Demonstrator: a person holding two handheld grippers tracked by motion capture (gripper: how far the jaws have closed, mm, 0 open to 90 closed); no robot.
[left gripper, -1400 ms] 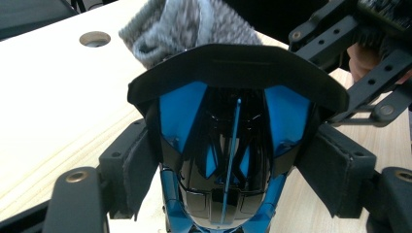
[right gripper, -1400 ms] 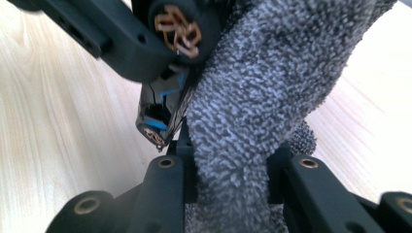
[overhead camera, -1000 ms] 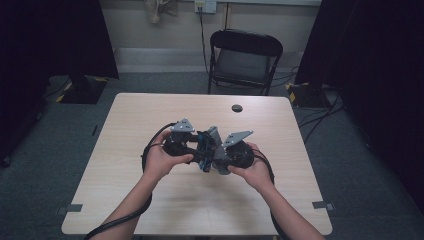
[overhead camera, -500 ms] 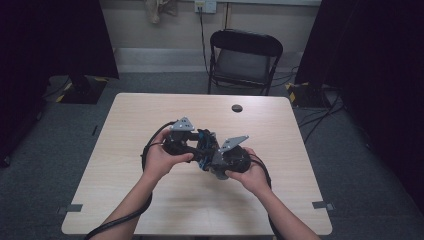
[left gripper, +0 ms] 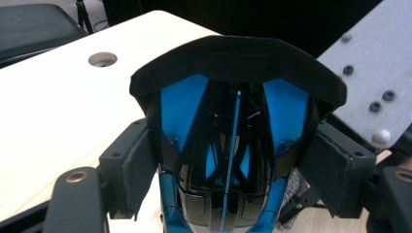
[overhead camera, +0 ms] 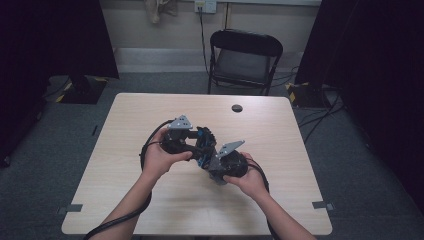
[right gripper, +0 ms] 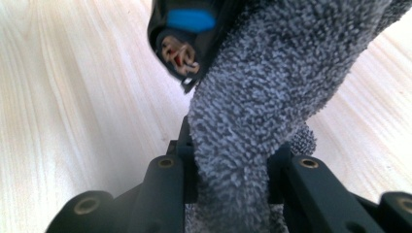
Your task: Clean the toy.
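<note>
A glossy black and blue shell-like object (left gripper: 233,121) sits between the jaws of my left gripper (left gripper: 233,170), and both pads (left gripper: 138,167) press on its sides. From above, the left gripper (overhead camera: 192,142) holds this object (overhead camera: 202,145) over the middle of the table (overhead camera: 280,200). My right gripper (right gripper: 231,170) is shut on a grey terry cloth (right gripper: 272,97), which rises from the jaws and lies against the object's end (right gripper: 189,34), where a blue patch and small wires show. In the high view the right gripper (overhead camera: 212,162) sits below and right of the object.
A round cable hole (overhead camera: 237,108) is in the light wooden table near its far edge. A black folding chair (overhead camera: 243,60) stands behind the table. Cables trail from both grippers along the forearms. The right gripper's grey plate (left gripper: 369,73) fills the left gripper view's upper right.
The right gripper with the cloth has slid down toward the near edge of the table, from level with the left gripper to below the object. The left gripper has stayed put.
</note>
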